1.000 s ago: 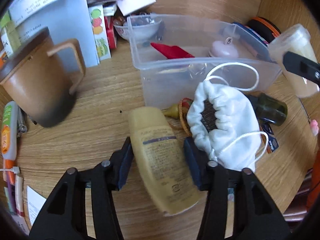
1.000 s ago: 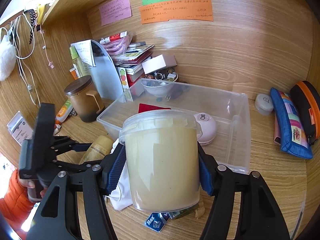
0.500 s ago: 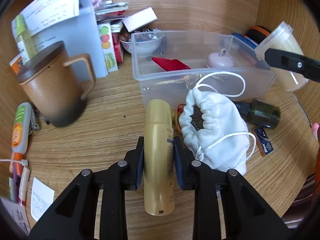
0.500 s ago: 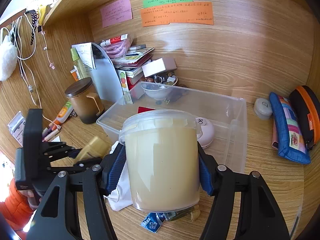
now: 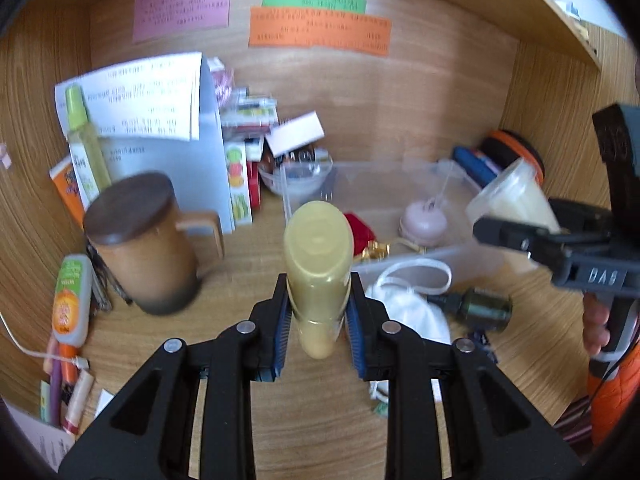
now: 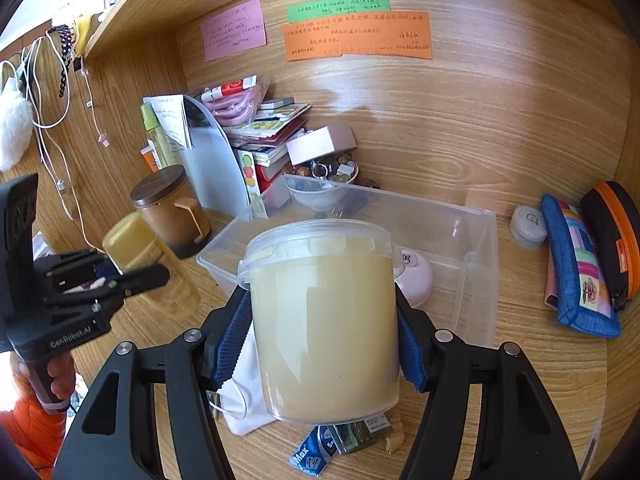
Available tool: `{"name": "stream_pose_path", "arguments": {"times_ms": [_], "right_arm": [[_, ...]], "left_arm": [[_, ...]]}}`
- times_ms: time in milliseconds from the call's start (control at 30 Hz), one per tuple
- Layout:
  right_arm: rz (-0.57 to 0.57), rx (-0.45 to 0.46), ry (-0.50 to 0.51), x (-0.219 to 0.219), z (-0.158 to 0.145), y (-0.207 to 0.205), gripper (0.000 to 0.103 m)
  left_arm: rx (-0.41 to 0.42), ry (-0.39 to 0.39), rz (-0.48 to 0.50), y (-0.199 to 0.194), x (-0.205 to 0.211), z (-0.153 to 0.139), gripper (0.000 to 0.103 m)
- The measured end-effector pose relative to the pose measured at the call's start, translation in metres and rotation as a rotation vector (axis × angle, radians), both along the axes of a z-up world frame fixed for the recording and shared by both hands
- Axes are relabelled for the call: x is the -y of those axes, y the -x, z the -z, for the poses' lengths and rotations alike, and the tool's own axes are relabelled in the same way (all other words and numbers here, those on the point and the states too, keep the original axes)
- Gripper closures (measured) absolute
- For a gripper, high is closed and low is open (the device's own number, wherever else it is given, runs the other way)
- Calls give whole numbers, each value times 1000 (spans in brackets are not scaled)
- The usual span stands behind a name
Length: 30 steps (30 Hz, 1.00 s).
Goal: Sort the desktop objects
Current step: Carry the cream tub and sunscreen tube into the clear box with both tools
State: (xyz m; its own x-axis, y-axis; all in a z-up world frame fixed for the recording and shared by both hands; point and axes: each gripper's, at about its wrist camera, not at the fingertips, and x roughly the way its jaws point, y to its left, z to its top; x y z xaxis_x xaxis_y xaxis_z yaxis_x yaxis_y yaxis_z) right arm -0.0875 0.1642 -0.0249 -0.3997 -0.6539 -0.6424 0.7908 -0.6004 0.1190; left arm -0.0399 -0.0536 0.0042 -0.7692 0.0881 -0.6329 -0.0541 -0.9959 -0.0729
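— Holding what?

— Left gripper (image 5: 318, 316): jaws pinching a yellow lotion bottle (image 5: 319, 256), lifted off the desk (image 5: 136, 344), cap end pointing toward the clear plastic bin (image 6: 472, 248). Right gripper (image 6: 322, 344): jaws squeezing a tall lidded tub (image 6: 324, 320) full of something creamy, also up in the air, in front of the bin.

— Which step, probably?

— Carrying both things over to the bin (a guess from the task). Already inside: a small pink round case (image 5: 424, 220) and something red (image 5: 360, 228).

— Next move?

— Likely: bring each one over the open top, go down low, then spread the jaws. One at a time, so no bumping. Careful with the tub (big and heavy-looking, could tip).

— Left on the desk?

— A white drawstring pouch (image 5: 404, 312), a dark green little bottle (image 5: 480, 306), a blue packet (image 6: 310, 458). Off to the side, a brown mug with a lid (image 5: 144, 240).

— Hard to see?

— Plenty. Bottle label hidden from the left camera, and blurry in the right one. Tub blocking much of the bin floor. Writing on the sticky notes (image 6: 356, 36) too small to read. Pouch partly hidden behind the jaws.
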Motion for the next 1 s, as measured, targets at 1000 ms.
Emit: {"name": "stream_pose_path", "arguments": {"times_ms": [1000], "right_arm": [[-1, 69, -103, 67, 27, 71, 42]], "left_arm": [[83, 31, 94, 126, -16, 11, 78]]}}
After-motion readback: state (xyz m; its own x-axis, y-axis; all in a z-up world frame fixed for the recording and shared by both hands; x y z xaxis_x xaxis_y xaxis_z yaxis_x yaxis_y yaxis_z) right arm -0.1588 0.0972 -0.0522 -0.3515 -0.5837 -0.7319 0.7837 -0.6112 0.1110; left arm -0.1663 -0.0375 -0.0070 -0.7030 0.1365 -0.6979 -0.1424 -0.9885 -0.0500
